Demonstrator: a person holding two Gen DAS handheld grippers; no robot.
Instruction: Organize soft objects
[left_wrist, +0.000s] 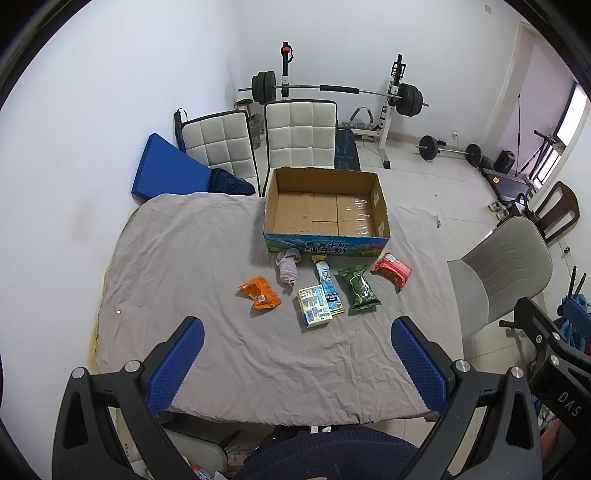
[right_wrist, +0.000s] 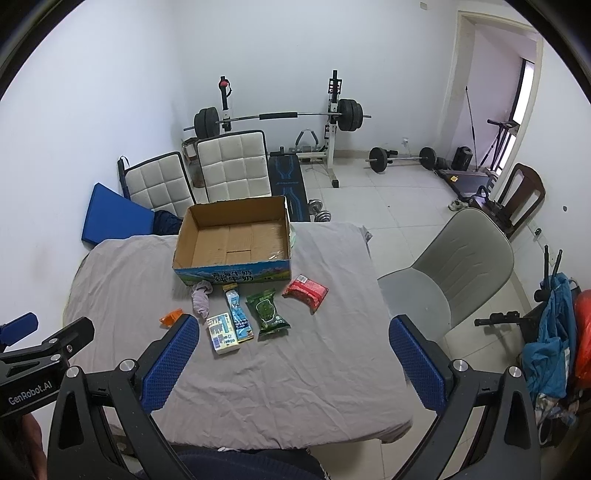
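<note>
An open, empty cardboard box (left_wrist: 325, 206) (right_wrist: 232, 236) stands at the far side of the grey-clothed table (left_wrist: 184, 258) (right_wrist: 295, 369). In front of it lie a crumpled mauve cloth (left_wrist: 289, 268) (right_wrist: 201, 298), an orange packet (left_wrist: 259, 292) (right_wrist: 170, 317), a white-and-blue pack (left_wrist: 313, 306) (right_wrist: 221, 330), a light-blue pouch (left_wrist: 328, 286) (right_wrist: 238, 314), a green packet (left_wrist: 357, 288) (right_wrist: 266, 313) and a red packet (left_wrist: 392, 272) (right_wrist: 306, 291). My left gripper (left_wrist: 297, 354) and right gripper (right_wrist: 291, 354) are both open and empty, above the table's near side.
Two white padded chairs (left_wrist: 299, 136) stand behind the table. A grey chair (left_wrist: 498, 277) (right_wrist: 454, 273) stands at the right. A blue mat (left_wrist: 162, 166) leans on the left wall. Weight bench and barbells (right_wrist: 280, 118) stand at the back.
</note>
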